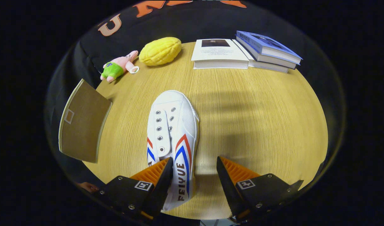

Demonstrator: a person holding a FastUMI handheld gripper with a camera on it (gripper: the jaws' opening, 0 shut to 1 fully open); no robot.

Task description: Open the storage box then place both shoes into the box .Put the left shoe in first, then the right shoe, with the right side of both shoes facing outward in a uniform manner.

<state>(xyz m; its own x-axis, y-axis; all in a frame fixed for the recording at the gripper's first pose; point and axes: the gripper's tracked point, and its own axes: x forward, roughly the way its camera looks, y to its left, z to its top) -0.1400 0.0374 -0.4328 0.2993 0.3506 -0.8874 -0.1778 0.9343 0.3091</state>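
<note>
White canvas makes up the low lace-up shoe [173, 131] that lies on the desk [257, 119], its heel end down between the jaws and its toe pointing away from them, toward the far side. The gripper [194, 163] stands wide open and holds nothing: the left finger sits over the shoe's heel opening, overlapping its inner edge, while the right finger hangs apart from the shoe over bare wood. Whether the left finger actually touches the canvas I cannot tell.

Red and blue chevron stripes run along both flanks of the shoe, dark lettering follows its right side, and two rows of metal eyelets flank a white tongue; no laces are threaded. Its toe cap is smooth and rounded.

Pale oak-grain wood covers the desk. Left of the shoe, a brown cardboard flap [82, 125] with a small pale label tilts up at the desk's edge. Beyond the toe lie a pink plush starfish in green shorts [118, 66], a yellow plush corn cob [160, 51] just beside it, and a stack of white and blue books [245, 51]. Black cloth hangs behind.
</note>
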